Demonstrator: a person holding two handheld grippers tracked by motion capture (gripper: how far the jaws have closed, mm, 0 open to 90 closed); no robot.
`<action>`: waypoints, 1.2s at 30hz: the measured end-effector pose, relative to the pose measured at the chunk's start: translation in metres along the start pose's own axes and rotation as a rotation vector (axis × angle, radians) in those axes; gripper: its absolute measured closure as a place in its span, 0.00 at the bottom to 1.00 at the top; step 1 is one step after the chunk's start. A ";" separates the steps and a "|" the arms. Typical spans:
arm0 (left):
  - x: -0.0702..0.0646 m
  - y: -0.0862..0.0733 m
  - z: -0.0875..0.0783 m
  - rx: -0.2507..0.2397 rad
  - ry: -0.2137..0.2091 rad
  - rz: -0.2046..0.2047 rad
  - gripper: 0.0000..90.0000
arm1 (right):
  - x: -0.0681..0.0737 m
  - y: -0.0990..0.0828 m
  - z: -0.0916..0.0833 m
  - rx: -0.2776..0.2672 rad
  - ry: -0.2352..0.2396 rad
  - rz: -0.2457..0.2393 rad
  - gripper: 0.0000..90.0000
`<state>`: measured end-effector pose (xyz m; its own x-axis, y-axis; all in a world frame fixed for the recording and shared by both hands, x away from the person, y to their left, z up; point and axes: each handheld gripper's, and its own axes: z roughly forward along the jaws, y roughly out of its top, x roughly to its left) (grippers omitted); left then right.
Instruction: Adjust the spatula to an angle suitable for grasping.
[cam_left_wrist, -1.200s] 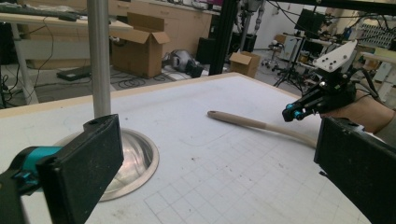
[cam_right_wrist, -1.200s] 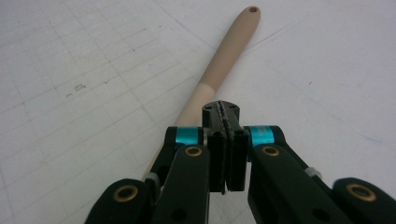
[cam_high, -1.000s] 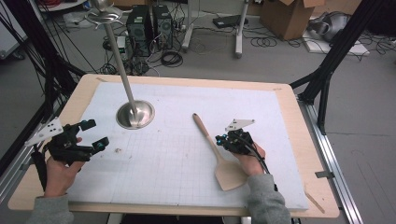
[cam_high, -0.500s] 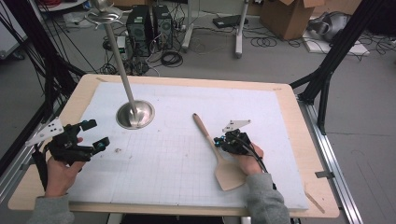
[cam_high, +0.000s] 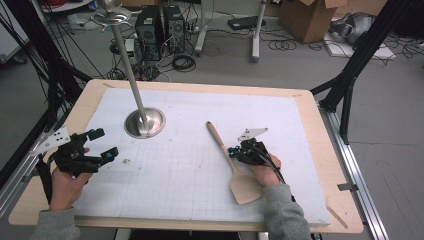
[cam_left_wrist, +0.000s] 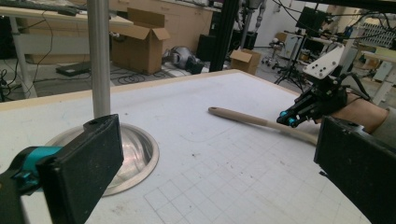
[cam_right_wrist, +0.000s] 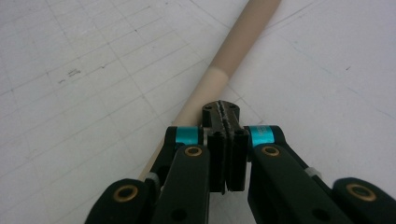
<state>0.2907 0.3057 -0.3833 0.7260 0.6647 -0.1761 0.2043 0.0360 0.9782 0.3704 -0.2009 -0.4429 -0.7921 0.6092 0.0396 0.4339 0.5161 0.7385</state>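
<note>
Pale wooden spatula (cam_high: 232, 160) lies flat on the white gridded mat (cam_high: 190, 170), right of centre, round handle end toward the far side, flat blade toward the person. Right gripper (cam_high: 233, 151) sits at the handle's mid-length; in the right gripper view its jaws are pressed together, pad to pad, with the handle (cam_right_wrist: 224, 70) running under and past their tips. Whether the tips touch the wood cannot be made out.

Left gripper (cam_high: 102, 144) is held near the mat's left edge, jaws spread wide, nothing between them, well apart from the spatula.

Polished metal stand with a round dished base (cam_high: 145, 122) and a slanting pole stands on the mat's far left; its top is cut off by the frame.

Mat covers a light wooden tabletop (cam_high: 320, 130). Beyond: grey floor, cable tangles, black computer towers (cam_high: 160, 27), cardboard boxes (cam_high: 305, 20).
</note>
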 end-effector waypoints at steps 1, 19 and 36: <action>0.000 0.000 0.000 0.002 0.000 0.000 0.02 | 0.000 0.000 0.000 -0.001 0.006 -0.004 1.00; 0.001 -0.001 0.003 0.007 0.000 0.003 0.02 | -0.002 0.001 0.003 -0.017 0.054 -0.028 1.00; 0.000 -0.002 0.002 0.013 0.006 0.003 0.02 | 0.000 0.013 0.010 0.035 0.116 -0.118 1.00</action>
<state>0.2916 0.3045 -0.3850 0.7226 0.6693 -0.1727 0.2110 0.0243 0.9772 0.3805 -0.1882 -0.4395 -0.8818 0.4705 0.0335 0.3483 0.6015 0.7190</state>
